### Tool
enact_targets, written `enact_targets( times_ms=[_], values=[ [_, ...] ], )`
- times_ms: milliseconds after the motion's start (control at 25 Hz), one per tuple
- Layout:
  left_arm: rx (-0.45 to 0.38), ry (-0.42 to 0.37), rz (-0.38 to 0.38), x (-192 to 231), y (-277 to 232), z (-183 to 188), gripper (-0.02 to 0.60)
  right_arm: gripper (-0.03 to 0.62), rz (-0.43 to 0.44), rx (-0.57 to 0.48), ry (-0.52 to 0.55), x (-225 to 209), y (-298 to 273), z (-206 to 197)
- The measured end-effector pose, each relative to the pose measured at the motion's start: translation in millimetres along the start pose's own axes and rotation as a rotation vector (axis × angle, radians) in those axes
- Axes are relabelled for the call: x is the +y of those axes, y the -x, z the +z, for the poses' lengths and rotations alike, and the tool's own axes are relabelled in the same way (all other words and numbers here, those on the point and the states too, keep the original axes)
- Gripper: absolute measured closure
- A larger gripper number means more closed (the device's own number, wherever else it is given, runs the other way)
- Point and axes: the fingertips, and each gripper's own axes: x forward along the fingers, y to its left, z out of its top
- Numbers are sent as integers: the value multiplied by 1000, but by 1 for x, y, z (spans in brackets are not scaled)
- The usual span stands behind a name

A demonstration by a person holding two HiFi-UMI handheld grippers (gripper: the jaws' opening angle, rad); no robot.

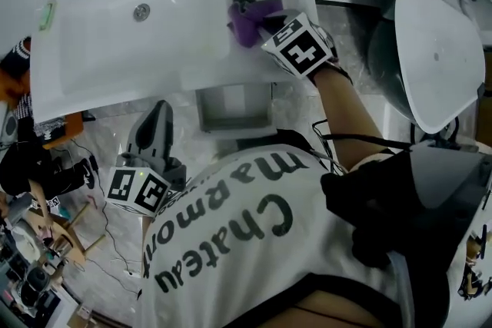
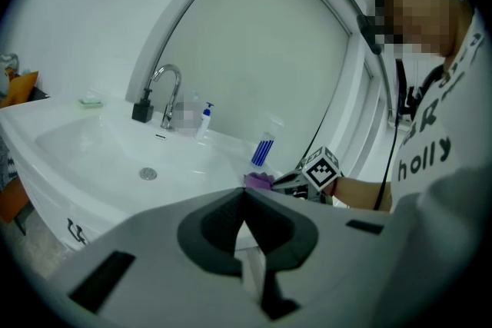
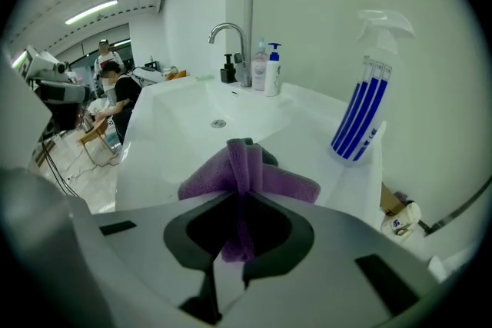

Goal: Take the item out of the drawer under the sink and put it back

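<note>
Purple cloth, pinched in a fold by the narrowly set jaws of the right gripper, is recorded at the sink counter, already out of the open drawer below, its return judged outstanding; left gripper jaws are closed on nothing.

The purple cloth is soft, nappy terry, matt and rumpled. The right claw pinching it has a smooth matt grey plastic shell with darker matt pads. The counter looks like glossy white ceramic. The far faucet is polished chrome metal, and the spray bottle at right is clear plastic.
</note>
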Motion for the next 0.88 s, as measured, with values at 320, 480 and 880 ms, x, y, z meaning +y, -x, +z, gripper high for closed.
enact_targets(
  times_ms=[320,480,880],
  values=[
    [2,2,-13,-2,-3,-3,575,548,27,87,-84,-1,-4,-3],
    [3,10,-19,-1,-4,-3,575,548,44,142,-128,0,-5,-2],
    [7,7,-42,-2,-9,-1,575,548,75,149,-169,3,-9,1]
  ],
)
